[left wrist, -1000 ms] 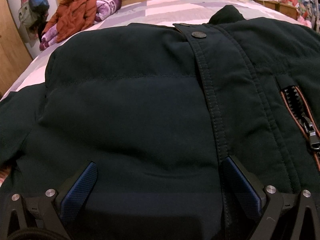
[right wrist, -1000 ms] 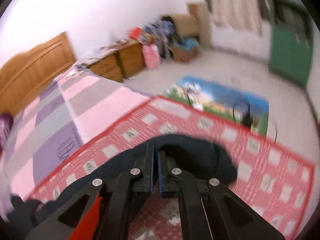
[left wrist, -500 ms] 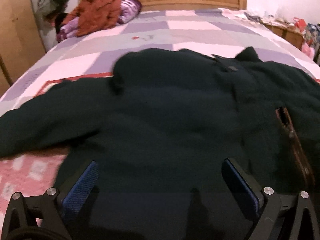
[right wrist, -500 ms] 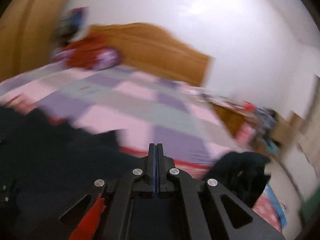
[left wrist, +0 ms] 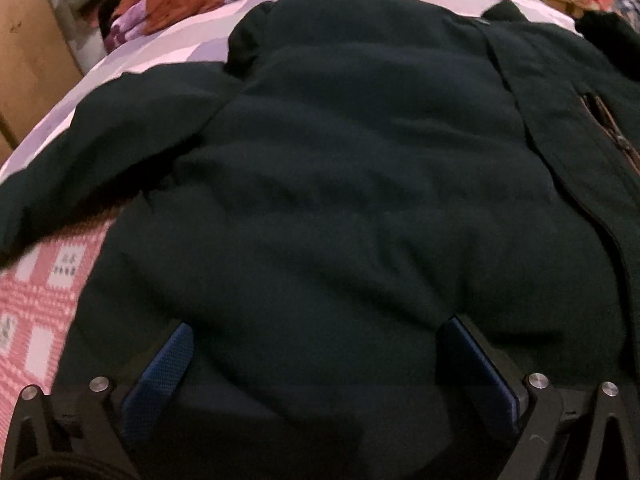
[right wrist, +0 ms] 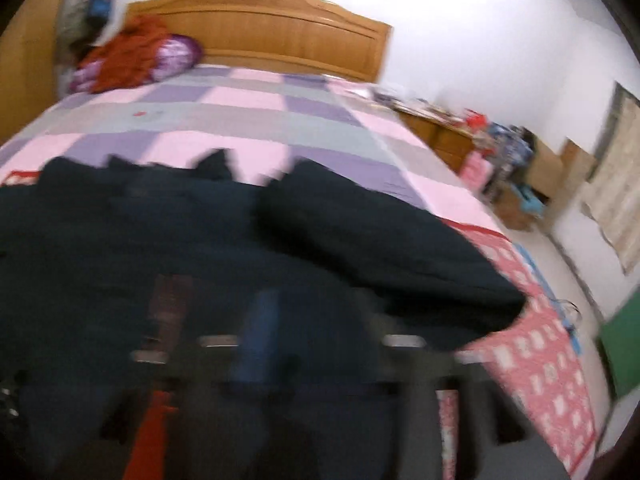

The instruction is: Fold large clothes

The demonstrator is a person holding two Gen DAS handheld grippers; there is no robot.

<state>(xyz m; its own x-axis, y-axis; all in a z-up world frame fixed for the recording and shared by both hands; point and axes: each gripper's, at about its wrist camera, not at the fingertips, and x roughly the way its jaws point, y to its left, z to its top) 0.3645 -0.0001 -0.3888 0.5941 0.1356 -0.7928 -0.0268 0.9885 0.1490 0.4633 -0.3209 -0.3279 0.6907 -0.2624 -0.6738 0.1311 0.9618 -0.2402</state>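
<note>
Left gripper [left wrist: 316, 364], fingers spread wide over the hem of the dark jacket [left wrist: 360, 184], which lies front-up and flat on the bed [right wrist: 248, 120], apparently to steady the body for folding. Right gripper [right wrist: 256, 336] is too blurred to tell its finger state; just beyond it one sleeve [right wrist: 380, 240] lies across the jacket's body, likely a first fold, while the other sleeve [left wrist: 100, 148] lies outstretched, with a heap of clothes [right wrist: 136, 56] near the headboard [right wrist: 280, 28].

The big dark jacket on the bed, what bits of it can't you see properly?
- Right wrist view: the right gripper is smeared by motion blur, so open or shut cannot be told.
- Left wrist view: the jacket hem is cut off by the bottom edge.
- Left wrist view: the chest zipper is blurred and partly past the right edge.
</note>
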